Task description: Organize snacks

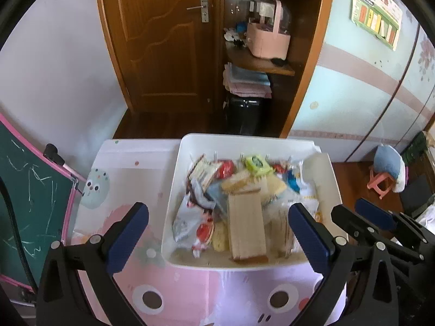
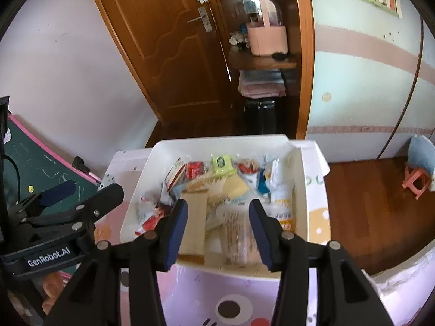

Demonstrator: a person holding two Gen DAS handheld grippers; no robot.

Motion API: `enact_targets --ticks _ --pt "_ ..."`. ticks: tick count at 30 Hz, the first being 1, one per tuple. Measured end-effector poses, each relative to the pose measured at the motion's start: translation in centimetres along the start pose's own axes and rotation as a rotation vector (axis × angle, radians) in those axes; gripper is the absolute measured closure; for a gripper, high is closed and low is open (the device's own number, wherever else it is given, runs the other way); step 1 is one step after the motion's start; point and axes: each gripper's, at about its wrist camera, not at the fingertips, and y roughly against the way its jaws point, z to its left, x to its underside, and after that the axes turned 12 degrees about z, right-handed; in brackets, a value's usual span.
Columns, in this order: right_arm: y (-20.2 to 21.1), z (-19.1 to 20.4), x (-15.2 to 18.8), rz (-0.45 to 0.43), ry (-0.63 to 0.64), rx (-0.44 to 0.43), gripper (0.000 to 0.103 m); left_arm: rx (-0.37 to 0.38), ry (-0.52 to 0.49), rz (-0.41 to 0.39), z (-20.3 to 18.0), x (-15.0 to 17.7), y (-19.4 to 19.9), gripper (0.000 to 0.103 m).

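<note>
Above the white bin of snacks, left gripper and right gripper, jaws apart, empty.

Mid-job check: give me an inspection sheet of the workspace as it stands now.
Surface: small table with a pink cartoon print.
Job's things: white bin on the table, heaped with wrapped snacks; a long tan wafer pack lies on top.
Clutter: nothing seen on the table outside the bin.
Grippers: left gripper jaws wide, empty; right gripper jaws partly open, empty; both over the bin's near edge.
Cables: black cable by the chalkboard.
Surroundings: wooden door, shelves with pink basket, stool.
</note>
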Motion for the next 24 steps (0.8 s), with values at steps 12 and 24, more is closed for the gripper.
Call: enact_targets --ticks 12,24 --pt "2.6 1.9 6.9 0.044 -0.032 0.011 0.036 -0.01 -0.046 0.038 2.0 7.4 3.4 0.001" --pt "10.0 5.8 13.1 0.052 -0.046 -0.004 0.03 -0.026 -0.071 0.048 4.5 14.1 11.2 0.001"
